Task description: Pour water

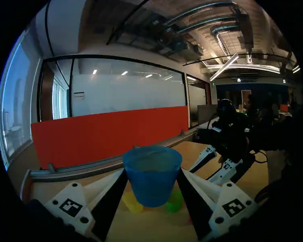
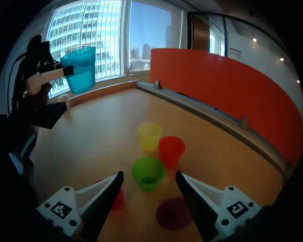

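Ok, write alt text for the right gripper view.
The open right gripper points at a translucent green plastic cup on a wooden table, with a yellow cup, a red cup and a purple cup close by. At upper left, the left gripper holds a translucent blue plastic cup raised before sunlit windows.

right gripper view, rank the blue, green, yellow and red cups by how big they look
1. blue cup, largest though farthest
2. green cup, nearest the camera, so its rank is unsure
3. yellow cup and red cup look alike

Both gripper views, near the table (image 2: 103, 129), share the green cup (image 2: 148, 172).
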